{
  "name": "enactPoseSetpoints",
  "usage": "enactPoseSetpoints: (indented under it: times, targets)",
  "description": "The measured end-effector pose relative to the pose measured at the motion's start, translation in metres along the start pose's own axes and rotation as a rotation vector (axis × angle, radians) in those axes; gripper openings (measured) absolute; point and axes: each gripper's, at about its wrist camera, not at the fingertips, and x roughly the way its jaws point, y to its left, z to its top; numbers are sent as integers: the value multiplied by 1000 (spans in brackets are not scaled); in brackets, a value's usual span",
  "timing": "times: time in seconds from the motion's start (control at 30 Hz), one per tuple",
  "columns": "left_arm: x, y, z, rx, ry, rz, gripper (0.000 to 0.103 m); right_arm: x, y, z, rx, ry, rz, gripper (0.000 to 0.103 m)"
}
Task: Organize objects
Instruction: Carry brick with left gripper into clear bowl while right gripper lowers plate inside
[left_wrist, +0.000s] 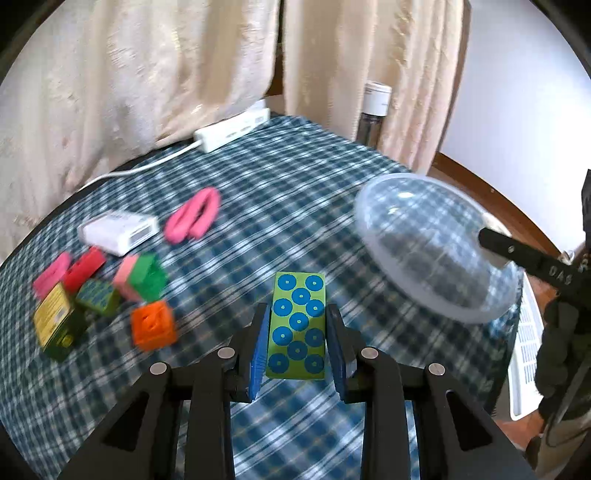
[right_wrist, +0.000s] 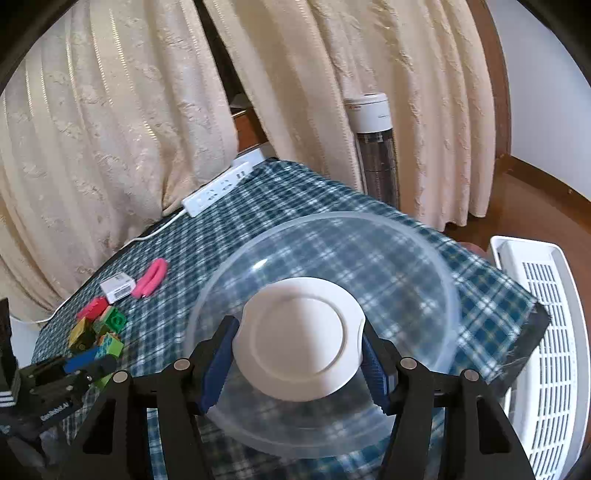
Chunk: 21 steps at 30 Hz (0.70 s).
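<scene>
My left gripper (left_wrist: 298, 314) is shut on a green block with blue dots (left_wrist: 298, 325) and holds it above the checked tablecloth (left_wrist: 258, 192). My right gripper (right_wrist: 301, 334) is shut on the white knob (right_wrist: 299, 338) of a clear plastic dome lid (right_wrist: 406, 266), held tilted over the table's right side; the lid also shows in the left wrist view (left_wrist: 424, 251). A cluster of coloured blocks (left_wrist: 110, 291) lies at the left, with an orange block (left_wrist: 153, 328) nearest. In the right wrist view the blocks (right_wrist: 99, 332) lie far left.
A white small box (left_wrist: 118, 230) and a pink clip (left_wrist: 194, 218) lie beyond the blocks. A white power strip (left_wrist: 232, 129) with its cable lies at the table's far edge by cream curtains. A white slatted basket (right_wrist: 546, 332) stands off the table's right edge. A tall appliance (right_wrist: 373, 147) stands behind.
</scene>
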Motion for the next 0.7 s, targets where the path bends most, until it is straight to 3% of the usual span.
enactPoseSetpoints:
  times: [0.7]
  targets:
    - [49, -85, 52, 131, 20, -123, 30, 10, -44, 14, 60, -11, -3, 65]
